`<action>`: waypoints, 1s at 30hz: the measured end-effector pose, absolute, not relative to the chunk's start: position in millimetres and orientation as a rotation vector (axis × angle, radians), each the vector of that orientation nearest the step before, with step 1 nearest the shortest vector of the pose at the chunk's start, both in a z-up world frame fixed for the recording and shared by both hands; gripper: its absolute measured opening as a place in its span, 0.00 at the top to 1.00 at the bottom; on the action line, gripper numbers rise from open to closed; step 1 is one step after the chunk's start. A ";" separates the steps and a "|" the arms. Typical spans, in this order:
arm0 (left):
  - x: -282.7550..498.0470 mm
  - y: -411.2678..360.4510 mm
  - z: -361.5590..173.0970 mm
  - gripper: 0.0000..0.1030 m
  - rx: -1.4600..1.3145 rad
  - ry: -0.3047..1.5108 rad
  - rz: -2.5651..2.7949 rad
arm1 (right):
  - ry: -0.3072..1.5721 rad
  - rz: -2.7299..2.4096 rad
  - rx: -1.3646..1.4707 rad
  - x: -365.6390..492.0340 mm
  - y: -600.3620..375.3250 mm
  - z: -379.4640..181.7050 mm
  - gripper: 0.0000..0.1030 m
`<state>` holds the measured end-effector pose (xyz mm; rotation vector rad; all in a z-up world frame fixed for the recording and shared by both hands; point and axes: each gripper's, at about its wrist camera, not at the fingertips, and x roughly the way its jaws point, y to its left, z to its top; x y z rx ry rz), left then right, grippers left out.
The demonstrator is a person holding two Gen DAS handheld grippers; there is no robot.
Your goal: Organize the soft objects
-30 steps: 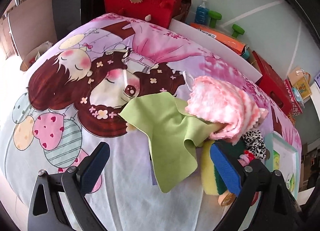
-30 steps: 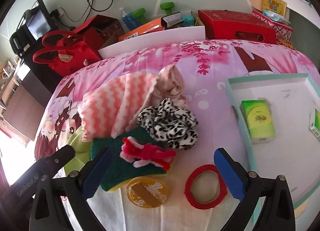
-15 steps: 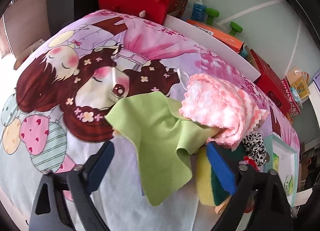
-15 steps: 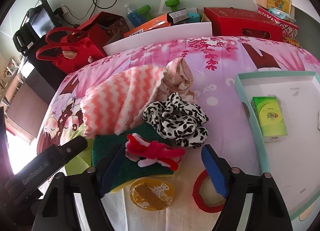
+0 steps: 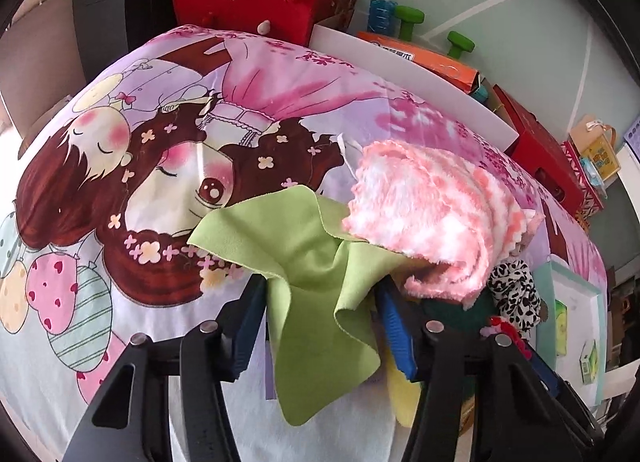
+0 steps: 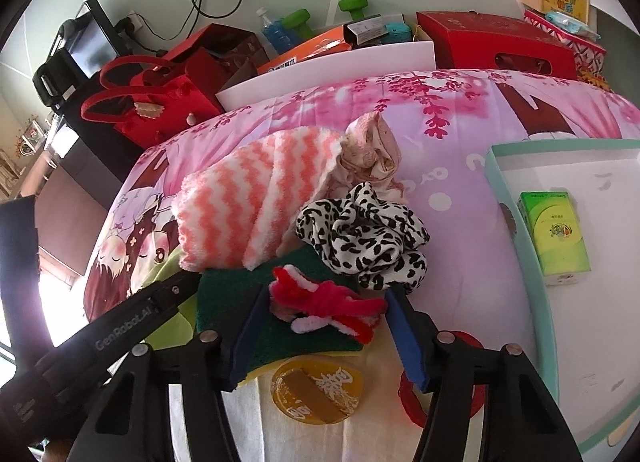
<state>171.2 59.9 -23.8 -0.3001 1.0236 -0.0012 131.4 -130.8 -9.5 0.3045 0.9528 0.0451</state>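
Note:
A green cloth (image 5: 316, 282) lies crumpled on the cartoon bedsheet. My left gripper (image 5: 320, 322) is open, its blue pads on either side of the cloth. A pink-and-white fluffy towel (image 5: 432, 217) lies just behind it, and shows in the right wrist view (image 6: 256, 201). My right gripper (image 6: 324, 326) is open around a red-and-white fuzzy bow (image 6: 328, 302) that lies on a green-and-yellow sponge (image 6: 236, 286). A leopard-print scrunchie (image 6: 364, 234) and a beige crumpled cloth (image 6: 368, 149) lie behind the bow.
A teal-rimmed white tray (image 6: 496, 177) at the right holds a green tissue pack (image 6: 556, 234). A yellow tape roll (image 6: 316, 390) and a red ring (image 6: 412, 398) lie near my right fingers. Red bags (image 6: 140, 109), boxes and dumbbells stand behind the bed.
Both grippers moved forward and down and narrowed. The left now straddles the green cloth; the right now straddles the red bow.

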 end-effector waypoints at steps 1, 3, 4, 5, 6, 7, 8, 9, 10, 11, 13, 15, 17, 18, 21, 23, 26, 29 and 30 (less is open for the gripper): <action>171.6 59.7 -24.0 0.44 -0.295 1.022 -0.001 | 0.953 0.047 0.303 131.4 -130.6 -9.5 0.42; 172.4 58.9 -24.0 0.49 -0.281 1.014 0.004 | 0.954 0.051 0.300 131.6 -129.4 -9.4 0.43; 172.4 58.6 -24.0 0.52 -0.271 1.010 0.012 | 0.954 0.052 0.298 131.3 -129.0 -9.4 0.44; 172.7 58.3 -24.0 0.55 -0.262 1.008 0.017 | 0.955 0.053 0.296 131.5 -128.4 -9.5 0.44; 172.9 58.8 -24.1 0.58 -0.256 1.003 0.020 | 0.956 0.054 0.294 131.4 -128.3 -9.5 0.44; 172.9 59.5 -24.2 0.59 -0.258 1.001 0.020 | 0.956 0.055 0.293 131.4 -128.4 -9.7 0.44; 173.2 60.4 -24.2 0.61 -0.260 0.998 0.020 | 0.956 0.056 0.295 131.5 -128.6 -9.7 0.44; 173.4 60.9 -24.2 0.65 -0.259 0.995 0.021 | 0.957 0.056 0.297 131.6 -128.8 -9.6 0.44; 173.5 61.3 -24.0 0.67 -0.256 0.993 0.024 | 0.957 0.057 0.299 131.6 -129.3 -9.8 0.44; 173.5 61.3 -23.9 0.70 -0.250 0.991 0.027 | 0.958 0.058 0.300 131.5 -129.6 -9.9 0.44; 173.5 61.4 -23.7 0.74 -0.243 0.986 0.028 | 0.958 0.059 0.300 131.4 -129.8 -10.1 0.44; 172.8 64.3 -23.4 0.80 -0.265 0.979 0.026 | 0.958 0.058 0.299 131.5 -129.7 -10.1 0.44; 171.8 69.6 -22.3 0.85 -0.308 0.970 0.020 | 0.957 0.058 0.300 131.4 -130.3 -10.3 0.44; 171.5 70.7 -21.8 0.88 -0.320 0.964 0.019 | 0.956 0.058 0.300 131.3 -130.0 -10.2 0.44; 170.2 73.9 -19.2 0.90 -0.340 0.943 0.017 | 0.953 0.058 0.298 130.6 -129.9 -10.1 0.44; 169.2 74.9 -17.2 0.91 -0.350 0.931 0.012 | 0.952 0.059 0.294 130.1 -129.4 -9.5 0.45; 166.5 76.8 -11.3 0.92 -0.354 0.902 0.011 | 0.948 0.060 0.292 129.3 -129.7 -8.6 0.45; 163.5 78.0 -4.2 0.92 -0.333 0.870 0.031 | 0.950 0.063 0.296 128.8 -130.3 -8.6 0.46; 162.8 78.9 -2.3 0.93 -0.335 0.861 0.030 | 0.951 0.064 0.295 128.6 -130.0 -8.7 0.46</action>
